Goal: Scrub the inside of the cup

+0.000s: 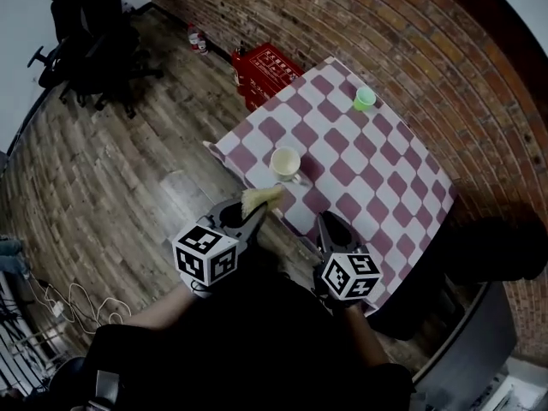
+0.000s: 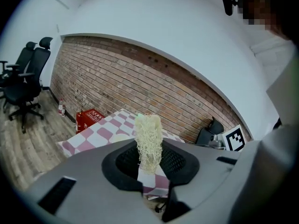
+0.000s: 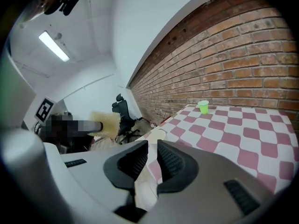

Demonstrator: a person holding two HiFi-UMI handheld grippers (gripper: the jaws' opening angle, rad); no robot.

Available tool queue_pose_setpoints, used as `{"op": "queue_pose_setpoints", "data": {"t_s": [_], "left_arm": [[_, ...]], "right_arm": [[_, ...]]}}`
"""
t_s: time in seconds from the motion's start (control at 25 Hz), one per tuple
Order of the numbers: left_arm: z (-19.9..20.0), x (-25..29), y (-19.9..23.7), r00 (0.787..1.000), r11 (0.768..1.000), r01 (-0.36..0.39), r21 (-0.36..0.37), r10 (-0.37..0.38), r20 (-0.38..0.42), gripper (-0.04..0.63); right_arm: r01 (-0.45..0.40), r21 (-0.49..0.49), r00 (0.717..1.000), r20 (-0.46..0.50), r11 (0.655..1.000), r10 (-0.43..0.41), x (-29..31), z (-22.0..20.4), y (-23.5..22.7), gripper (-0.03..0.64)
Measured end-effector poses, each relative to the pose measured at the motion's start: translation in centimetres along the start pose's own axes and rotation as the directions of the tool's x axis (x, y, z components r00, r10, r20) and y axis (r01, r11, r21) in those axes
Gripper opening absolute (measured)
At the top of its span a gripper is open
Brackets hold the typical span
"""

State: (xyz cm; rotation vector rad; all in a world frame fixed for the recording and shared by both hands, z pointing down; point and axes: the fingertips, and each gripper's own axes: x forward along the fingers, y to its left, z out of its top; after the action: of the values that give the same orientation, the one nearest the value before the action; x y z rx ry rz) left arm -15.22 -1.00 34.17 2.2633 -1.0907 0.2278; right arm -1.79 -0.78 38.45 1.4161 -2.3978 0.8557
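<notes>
A cream cup (image 1: pixel 285 163) stands upright near the left edge of the checked table (image 1: pixel 377 187), and it also shows in the right gripper view as the cup (image 3: pixel 157 135). My left gripper (image 1: pixel 256 210) hovers just short of the cup, off the table's near edge. It is shut on a pale fibrous scrubber (image 1: pixel 262 198), which sticks up between the jaws as a straw-coloured tuft (image 2: pixel 148 141). My right gripper (image 1: pixel 329 226) hangs over the table's near edge, right of the cup. Its jaws stand nearly together with nothing between them (image 3: pixel 152 164).
A small green cup (image 1: pixel 365 98) sits at the table's far side by the brick wall (image 1: pixel 411 50). A red crate (image 1: pixel 264 71) stands on the wooden floor beyond the table, black office chairs (image 1: pixel 90 32) at the far left, and a dark bulky object (image 1: pixel 501 247) to the right.
</notes>
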Motion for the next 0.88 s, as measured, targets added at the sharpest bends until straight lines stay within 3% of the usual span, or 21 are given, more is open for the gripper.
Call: {"op": "queue_pose_setpoints", "data": {"t_s": [0.12, 0.28, 0.52, 0.64, 0.76, 0.88], "left_arm": [[1.8, 0.6, 3.7, 1.0, 0.999, 0.023, -0.027, -0.023, -0.012, 0.087], [3.7, 2.2, 8.3, 0.999, 0.999, 0.037, -0.019, -0.037, -0.037, 0.087], [2.2, 6.9, 12.9, 0.973, 0.99, 0.021, 0.14, 0.011, -0.23, 0.087], [2.1, 8.5, 11.9, 0.952, 0.983, 0.093, 0.156, -0.042, -0.304, 0.087], [2.0, 10.8, 10.0, 0.929, 0.964, 0.158, 0.215, -0.071, -0.364, 0.087], [1.9, 12.7, 9.2, 0.901, 0.909, 0.19, 0.371, -0.011, -0.435, 0.087]], "right_arm": [[0.055, -0.04, 0.998, -0.04, 0.998, -0.056, 3.5, 0.3, 0.0, 0.058], [0.09, -0.137, 0.988, -0.111, 0.987, -0.106, 7.9, 0.0, -0.5, 0.129], [0.077, -0.316, 0.955, -0.248, 0.946, -0.161, 12.9, -2.9, -2.2, 0.136], [0.059, -0.351, 0.944, -0.285, 0.934, -0.167, 14.5, -3.9, -2.6, 0.137], [0.029, -0.366, 0.939, -0.31, 0.93, -0.151, 15.8, -4.5, -3.8, 0.137], [-0.002, -0.376, 0.936, -0.326, 0.927, -0.13, 16.8, -5.0, -4.5, 0.137]]}}
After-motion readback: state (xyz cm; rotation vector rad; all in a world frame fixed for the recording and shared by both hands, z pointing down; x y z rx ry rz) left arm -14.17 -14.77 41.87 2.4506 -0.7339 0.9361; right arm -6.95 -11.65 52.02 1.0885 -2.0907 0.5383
